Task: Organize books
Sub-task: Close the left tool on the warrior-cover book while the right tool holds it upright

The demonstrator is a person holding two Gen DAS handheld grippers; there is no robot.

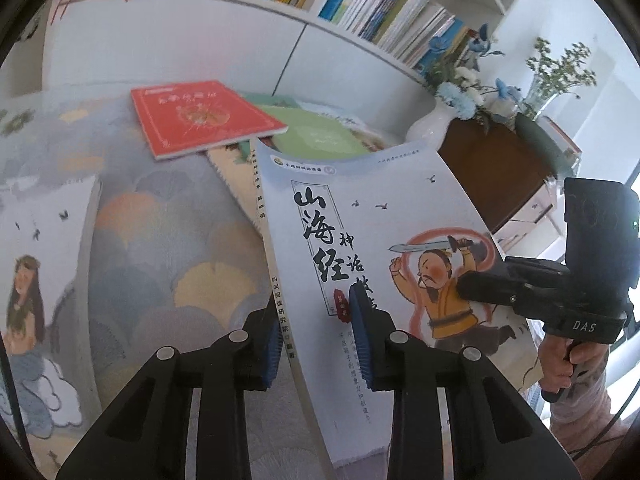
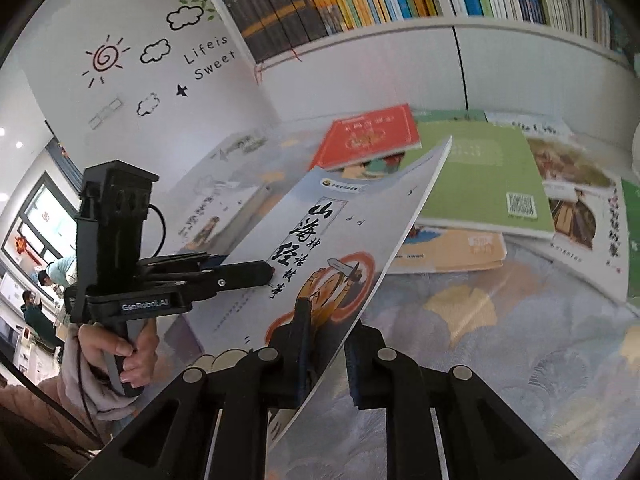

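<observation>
A pale blue book (image 1: 360, 208) with black brush lettering and a cartoon swordsman is lifted, tilted, above the patterned surface (image 1: 160, 248). My left gripper (image 1: 316, 320) is shut on its spine edge, blue pads pressing both covers. My right gripper (image 1: 464, 286) is clamped on the opposite edge, over the swordsman. In the right wrist view the same book (image 2: 348, 216) runs up and away from my right gripper (image 2: 326, 332), with my left gripper (image 2: 264, 270) pinching it from the left. A hand (image 2: 128, 352) grips that handle.
A red book (image 1: 200, 120) lies on a green one (image 1: 316, 136) and others in a loose pile. Another illustrated book (image 1: 40, 280) lies at left. Behind are a filled bookshelf (image 1: 360, 0), a white vase (image 1: 428, 124) of blue flowers and a brown cabinet (image 1: 492, 172).
</observation>
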